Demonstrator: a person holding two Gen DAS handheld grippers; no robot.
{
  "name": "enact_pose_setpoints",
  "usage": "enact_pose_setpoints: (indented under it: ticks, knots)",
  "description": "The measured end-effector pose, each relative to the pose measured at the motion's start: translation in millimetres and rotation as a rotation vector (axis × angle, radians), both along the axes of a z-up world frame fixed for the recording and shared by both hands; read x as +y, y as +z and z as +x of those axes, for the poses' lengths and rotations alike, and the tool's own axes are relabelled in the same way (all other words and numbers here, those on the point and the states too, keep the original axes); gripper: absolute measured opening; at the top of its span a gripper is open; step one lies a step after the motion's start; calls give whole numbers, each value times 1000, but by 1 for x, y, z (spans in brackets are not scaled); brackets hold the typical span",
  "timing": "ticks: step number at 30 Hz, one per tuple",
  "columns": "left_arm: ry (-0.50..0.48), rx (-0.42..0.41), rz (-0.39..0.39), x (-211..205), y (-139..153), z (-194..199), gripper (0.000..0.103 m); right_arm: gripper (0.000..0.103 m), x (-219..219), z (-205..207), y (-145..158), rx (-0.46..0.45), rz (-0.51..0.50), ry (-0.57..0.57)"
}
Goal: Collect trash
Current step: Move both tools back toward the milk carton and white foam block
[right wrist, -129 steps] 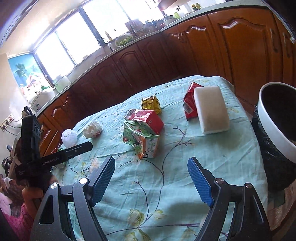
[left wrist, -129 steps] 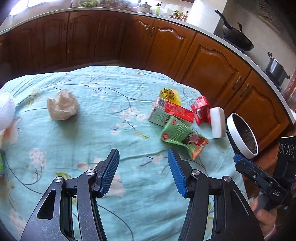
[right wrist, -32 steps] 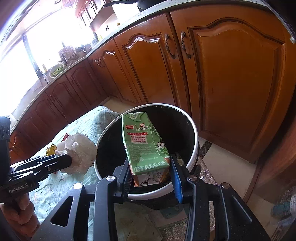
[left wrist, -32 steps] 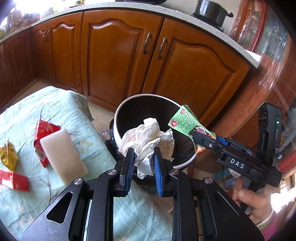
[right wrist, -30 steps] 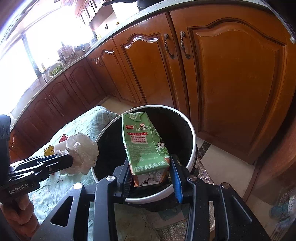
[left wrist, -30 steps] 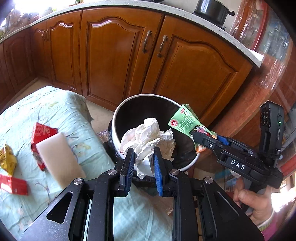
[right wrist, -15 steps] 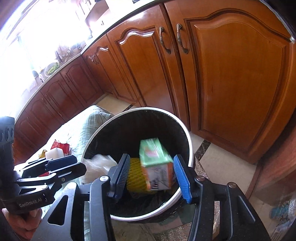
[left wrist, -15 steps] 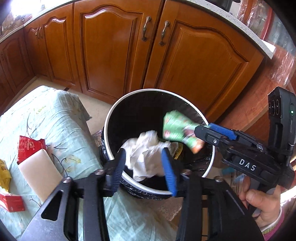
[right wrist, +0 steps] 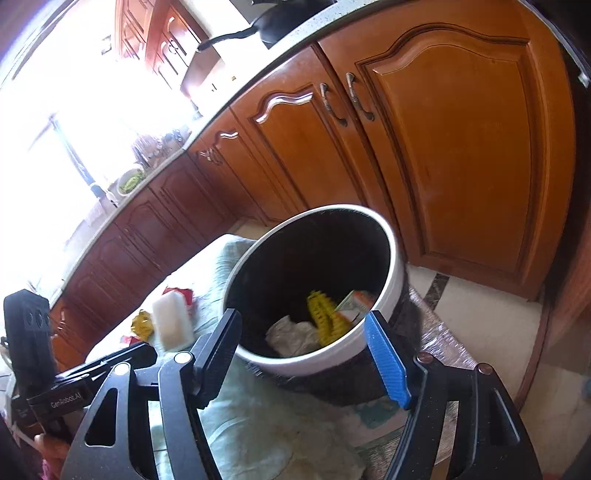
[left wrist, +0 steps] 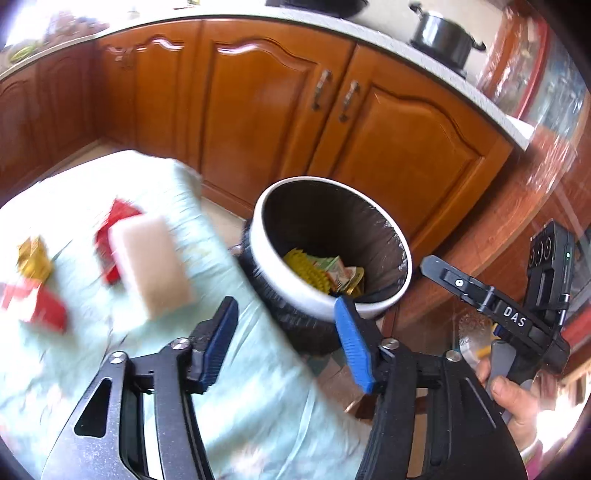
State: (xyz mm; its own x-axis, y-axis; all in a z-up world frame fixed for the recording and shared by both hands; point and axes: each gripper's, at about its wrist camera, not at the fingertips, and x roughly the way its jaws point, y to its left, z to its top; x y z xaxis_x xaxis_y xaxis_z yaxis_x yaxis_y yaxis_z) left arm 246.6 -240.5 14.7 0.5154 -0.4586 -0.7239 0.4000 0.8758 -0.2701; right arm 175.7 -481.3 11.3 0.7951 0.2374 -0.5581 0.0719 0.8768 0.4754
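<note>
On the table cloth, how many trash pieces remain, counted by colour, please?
Red wrappers and: 2
Yellow wrapper: 1
White foam block: 1
Total: 4, as far as the blurred left wrist view shows.

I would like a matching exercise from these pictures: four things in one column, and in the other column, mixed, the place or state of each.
1. crumpled tissue
2. white block
3. left gripper
4. black pot

a. on the countertop
b. open, holding nothing
c. inside the trash bin
d. on the tablecloth, partly over a red wrapper

Pairs: 1-c, 2-d, 3-b, 4-a
</note>
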Motion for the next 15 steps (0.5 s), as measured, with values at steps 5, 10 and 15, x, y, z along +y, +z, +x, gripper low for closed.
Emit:
enact_pose_setpoints:
  ticks: [5, 10, 15]
  knots:
    - [102, 24, -23, 54, -6, -22, 59, 72, 32, -9, 3, -22, 30, 58]
    - [218, 38, -47, 113, -9, -30, 59, 72, 73, -1, 7, -23, 8, 151]
    - [299, 62, -76, 156, -13, -25, 64, 72, 113, 8, 2, -2, -19, 230]
